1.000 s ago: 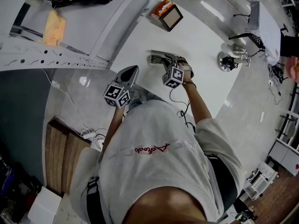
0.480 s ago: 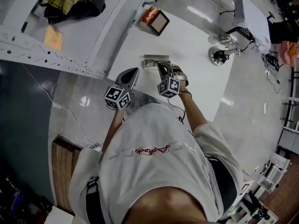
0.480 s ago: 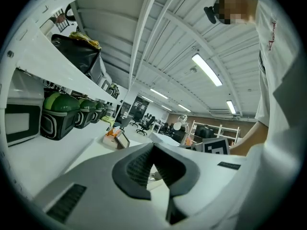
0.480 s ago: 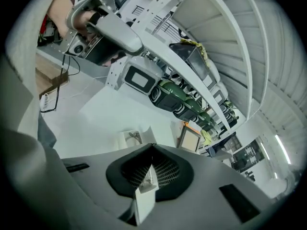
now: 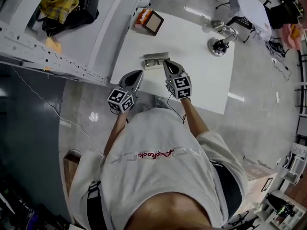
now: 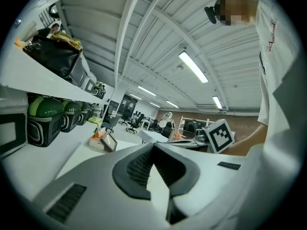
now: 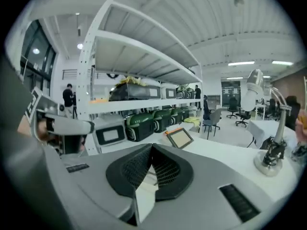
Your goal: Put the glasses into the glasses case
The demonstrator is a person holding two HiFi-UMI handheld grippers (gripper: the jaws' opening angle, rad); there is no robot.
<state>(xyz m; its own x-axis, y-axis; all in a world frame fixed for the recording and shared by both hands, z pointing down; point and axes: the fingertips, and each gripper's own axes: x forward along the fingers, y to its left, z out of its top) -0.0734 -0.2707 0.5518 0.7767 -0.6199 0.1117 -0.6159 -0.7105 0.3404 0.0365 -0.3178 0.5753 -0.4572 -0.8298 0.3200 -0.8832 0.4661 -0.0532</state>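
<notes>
The glasses case (image 5: 156, 61) is lying open on the white worktop (image 5: 201, 75), and the glasses (image 5: 153, 62) are resting inside it, dark frame against grey lining. A framed box (image 5: 149, 21) is standing well beyond the case, toward the far-left corner; its contents cannot be made out.

You are holding the right tongs (image 5: 167, 62) with the tips pressed together and nothing gripped. In the head view their tip is sitting at the case's right end; whether it is touching the case cannot be told. You are holding the left tongs (image 5: 139, 73) closed tip to tip as well, and empty, near the case's near-left corner, with the body crossing the worktop's near edge.

The case is sitting close to the near-left part of the worktop. To its right, a wide bare stretch is running out to the lamp stand (image 5: 219, 44) at the far-right corner. On the left, a white shelf (image 5: 86, 37) is running alongside the worktop and carrying a black bag (image 5: 72, 11).

Only the head view is showing the case and glasses plainly. The right gripper view is showing the right tongs (image 7: 151, 146) shut, the framed box (image 7: 180, 138), the lamp stand (image 7: 271, 157) and a row of green cases (image 7: 144, 123) on a lower shelf level. The left gripper view is showing the left tongs (image 6: 152, 145) shut, with the black bag (image 6: 53, 56) above.
</notes>
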